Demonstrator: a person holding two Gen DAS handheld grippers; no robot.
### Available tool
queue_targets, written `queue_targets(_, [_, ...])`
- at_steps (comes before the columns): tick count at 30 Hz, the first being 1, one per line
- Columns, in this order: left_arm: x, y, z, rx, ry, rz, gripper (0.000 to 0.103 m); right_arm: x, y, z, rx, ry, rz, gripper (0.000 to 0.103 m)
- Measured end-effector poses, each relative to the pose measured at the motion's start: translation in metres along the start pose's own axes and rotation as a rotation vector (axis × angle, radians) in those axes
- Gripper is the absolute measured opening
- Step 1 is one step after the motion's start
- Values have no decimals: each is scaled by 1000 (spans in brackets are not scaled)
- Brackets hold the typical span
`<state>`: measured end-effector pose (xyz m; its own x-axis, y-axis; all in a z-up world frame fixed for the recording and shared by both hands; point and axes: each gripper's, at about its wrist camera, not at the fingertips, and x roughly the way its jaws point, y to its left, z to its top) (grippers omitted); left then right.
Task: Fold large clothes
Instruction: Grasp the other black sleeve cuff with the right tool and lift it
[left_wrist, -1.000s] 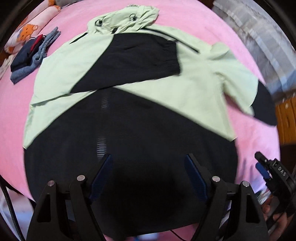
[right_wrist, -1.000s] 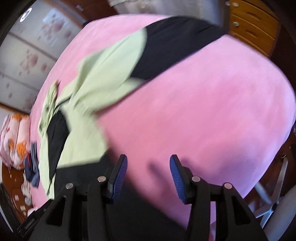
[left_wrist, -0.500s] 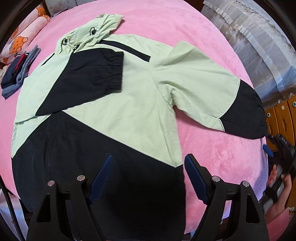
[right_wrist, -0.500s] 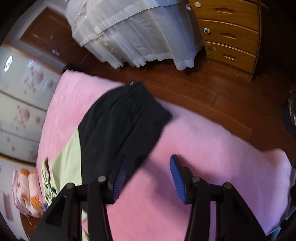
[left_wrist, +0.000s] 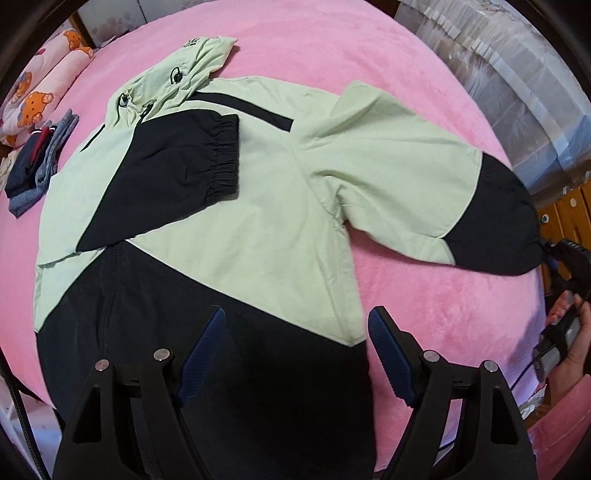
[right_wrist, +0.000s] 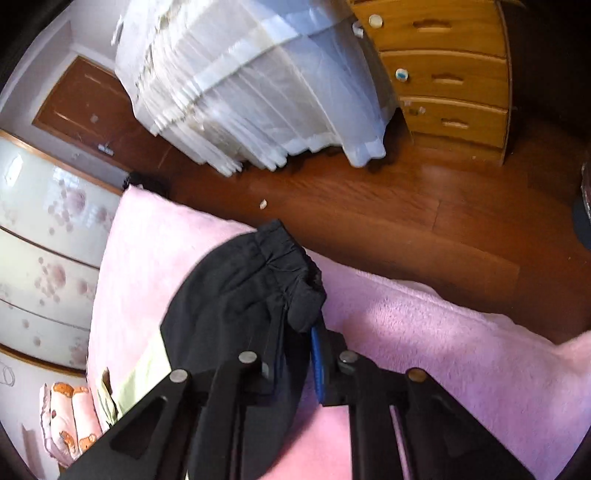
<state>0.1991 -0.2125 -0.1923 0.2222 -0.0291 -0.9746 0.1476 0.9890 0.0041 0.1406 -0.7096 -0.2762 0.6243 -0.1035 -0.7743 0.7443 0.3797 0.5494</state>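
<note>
A light green and black hooded jacket (left_wrist: 251, 221) lies spread on the pink bed (left_wrist: 424, 295). One sleeve (left_wrist: 173, 177) is folded across the chest. The other sleeve (left_wrist: 406, 184) stretches out to the right, ending in a black cuff (left_wrist: 498, 229). My left gripper (left_wrist: 295, 350) is open and empty above the black hem. My right gripper (right_wrist: 310, 332) is shut on the black cuff (right_wrist: 258, 280) at the bed's edge; it also shows at the right of the left wrist view (left_wrist: 565, 258).
Folded dark clothes (left_wrist: 33, 166) and a bear-print pillow (left_wrist: 40, 96) lie at the bed's far left. A white curtain (right_wrist: 251, 81), a wooden drawer chest (right_wrist: 443, 74) and brown wood floor (right_wrist: 406, 221) lie beyond the bed edge.
My right gripper moved out to the outstretched sleeve's end and closed on the black cuff. My left gripper stayed open while its view shifted right over the jacket.
</note>
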Motion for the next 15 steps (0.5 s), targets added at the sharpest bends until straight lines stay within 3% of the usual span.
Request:
queue_targets(7, [2,37,4,-29,-4,-12,78,-58,64,-15,-156,-191,67,10])
queue_targets(12, [-6,82,8,-25,-27,-27,78,-101,142,-47,-333,-298,142,10])
queue_targets(15, [-12,115,11,1,-37,-24,78,-122,188,-73,-350,-320,203,10])
